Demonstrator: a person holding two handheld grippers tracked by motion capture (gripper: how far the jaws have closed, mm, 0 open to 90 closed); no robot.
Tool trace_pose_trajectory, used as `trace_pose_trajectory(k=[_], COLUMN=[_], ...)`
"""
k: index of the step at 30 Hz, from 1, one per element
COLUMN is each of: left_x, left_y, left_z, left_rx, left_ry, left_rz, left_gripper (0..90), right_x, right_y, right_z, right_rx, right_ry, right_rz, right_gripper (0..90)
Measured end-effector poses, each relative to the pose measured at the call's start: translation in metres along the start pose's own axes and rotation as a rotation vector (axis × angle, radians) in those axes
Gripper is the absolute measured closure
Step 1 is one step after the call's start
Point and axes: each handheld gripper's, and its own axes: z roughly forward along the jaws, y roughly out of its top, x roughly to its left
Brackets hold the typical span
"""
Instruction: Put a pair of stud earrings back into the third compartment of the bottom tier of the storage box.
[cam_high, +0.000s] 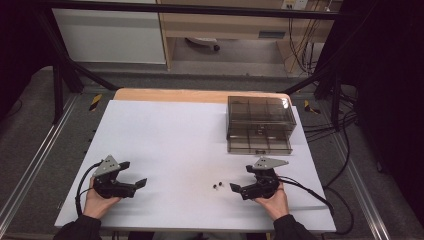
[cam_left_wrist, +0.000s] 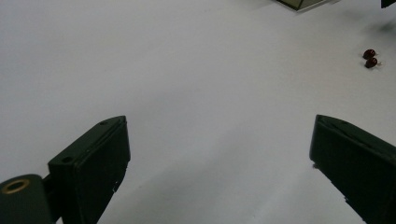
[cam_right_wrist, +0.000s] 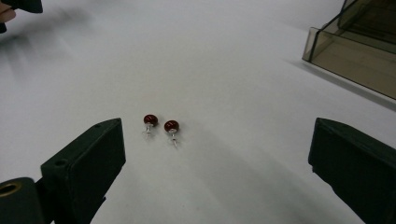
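Note:
Two small dark red stud earrings (cam_right_wrist: 161, 125) with silver posts lie side by side on the white table sheet (cam_high: 175, 145); in the high view the earrings (cam_high: 217, 186) sit just left of my right gripper (cam_high: 241, 179), and the left gripper view has the earrings (cam_left_wrist: 371, 58) far off at the right. The right gripper (cam_right_wrist: 217, 158) is open, its jaws wide apart, nothing between them. My left gripper (cam_high: 134, 174) rests open near the front left, empty; its jaws (cam_left_wrist: 219, 163) frame bare sheet. A smoky clear plastic drawer box (cam_high: 259, 124) stands at the back right with its lower drawer pulled out.
The drawer box's corner (cam_right_wrist: 355, 51) lies ahead and to the right of the right gripper. Cables trail from both grippers toward the table's front edge. Dark frame bars and floor surround the table.

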Motion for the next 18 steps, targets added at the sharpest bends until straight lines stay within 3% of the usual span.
trace_pose_trajectory(k=[9, 18], left_x=[0.0, 0.0], left_y=[0.0, 0.0], left_z=[0.0, 0.001], left_rx=[-0.001, 0.002], left_ry=[0.001, 0.003], left_rz=[-0.006, -0.005], left_gripper=[4.6, 4.7], right_x=[0.012, 0.015], right_y=[0.006, 0.006], right_z=[0.017, 0.028], right_rx=[0.025, 0.058], right_ry=[0.003, 0.015], right_rz=[-0.019, -0.043], right_gripper=[10.3, 31.2])
